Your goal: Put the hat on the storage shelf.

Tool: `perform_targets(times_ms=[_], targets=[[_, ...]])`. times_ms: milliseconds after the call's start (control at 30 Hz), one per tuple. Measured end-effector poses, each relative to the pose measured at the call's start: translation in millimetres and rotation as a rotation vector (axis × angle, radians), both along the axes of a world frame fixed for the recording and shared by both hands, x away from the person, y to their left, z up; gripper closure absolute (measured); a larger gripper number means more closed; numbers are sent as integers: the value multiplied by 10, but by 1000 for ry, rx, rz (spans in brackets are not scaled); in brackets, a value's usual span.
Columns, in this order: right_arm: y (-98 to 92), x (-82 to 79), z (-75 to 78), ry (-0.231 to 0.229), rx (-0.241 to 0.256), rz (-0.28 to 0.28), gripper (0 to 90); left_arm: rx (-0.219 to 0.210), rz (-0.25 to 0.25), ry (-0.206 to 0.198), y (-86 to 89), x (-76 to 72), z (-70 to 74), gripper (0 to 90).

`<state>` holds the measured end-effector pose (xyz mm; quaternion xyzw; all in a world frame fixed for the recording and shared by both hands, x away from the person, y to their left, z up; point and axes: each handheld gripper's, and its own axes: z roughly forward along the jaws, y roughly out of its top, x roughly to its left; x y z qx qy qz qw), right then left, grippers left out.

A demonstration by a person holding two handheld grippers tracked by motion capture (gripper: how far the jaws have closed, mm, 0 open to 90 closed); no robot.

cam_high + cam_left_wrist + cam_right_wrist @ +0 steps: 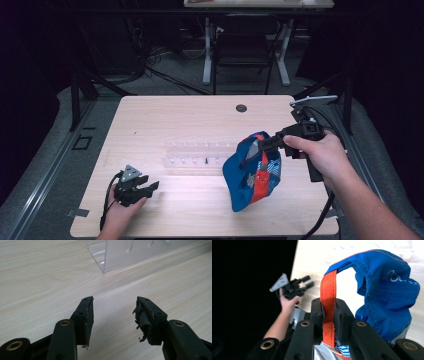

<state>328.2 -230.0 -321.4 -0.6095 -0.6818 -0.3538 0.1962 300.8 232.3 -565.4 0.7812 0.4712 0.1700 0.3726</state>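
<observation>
I have the right gripper [268, 143] clamped on the orange strap [328, 305] of the blue cap [250, 172], lifted over the table's [165, 120] right side, so next I judge I must carry it left to the clear rack [200, 155] while my left gripper [145, 187] rests near-left, jaws apart.

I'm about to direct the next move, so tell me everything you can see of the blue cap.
The blue cap looks like soft fabric, with an orange strap, pale print on its side and a striped patch inside. It hangs lifted over the table's right part, crown sagging down. The right gripper is shut on the strap. Whether its lower edge touches the table is unclear.
</observation>
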Motion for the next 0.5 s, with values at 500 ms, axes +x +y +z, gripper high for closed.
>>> perform_targets(times_ms=[500], targets=[[81,101,184,-67,120,-23,789,-4,-1,-1,0,1,3,489]])
